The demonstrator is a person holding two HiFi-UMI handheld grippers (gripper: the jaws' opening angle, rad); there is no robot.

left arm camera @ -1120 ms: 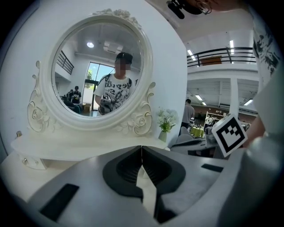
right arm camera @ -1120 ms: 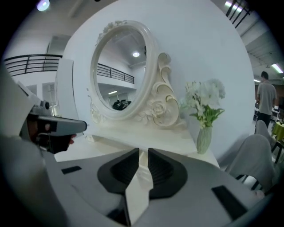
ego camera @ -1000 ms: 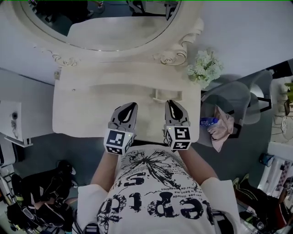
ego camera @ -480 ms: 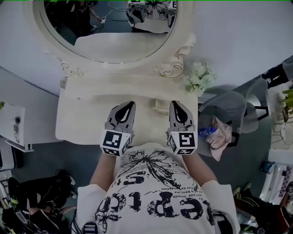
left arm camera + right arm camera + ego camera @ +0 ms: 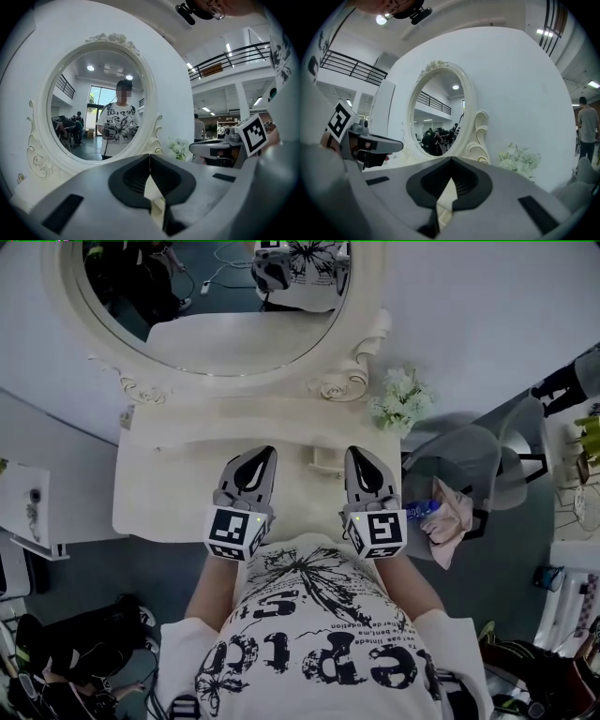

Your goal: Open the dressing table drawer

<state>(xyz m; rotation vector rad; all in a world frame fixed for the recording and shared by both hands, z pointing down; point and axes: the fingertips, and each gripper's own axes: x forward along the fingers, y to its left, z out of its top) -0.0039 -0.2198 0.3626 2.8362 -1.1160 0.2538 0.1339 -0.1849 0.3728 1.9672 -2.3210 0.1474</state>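
Note:
The cream dressing table (image 5: 159, 493) with its oval mirror (image 5: 216, 296) stands in front of me. Its drawer front is hidden in every view, below the near edge and behind my arms and body. My left gripper (image 5: 266, 454) and right gripper (image 5: 353, 454) hover side by side over the near part of the tabletop, pointing at the mirror. Both are shut with nothing between the jaws. In the left gripper view the left gripper (image 5: 150, 157) faces the mirror (image 5: 101, 108). In the right gripper view the right gripper (image 5: 451, 161) does the same.
A small cream piece (image 5: 323, 457) lies on the tabletop between the grippers. White flowers (image 5: 401, 399) stand at the table's right corner. A grey chair (image 5: 469, 451) with a pink cloth (image 5: 453, 507) stands right of the table, and a white cabinet (image 5: 28, 512) left of it.
Both grippers have risen a little above the tabletop and stay side by side. The head view has tilted, so more of the mirror and my reflection shows.

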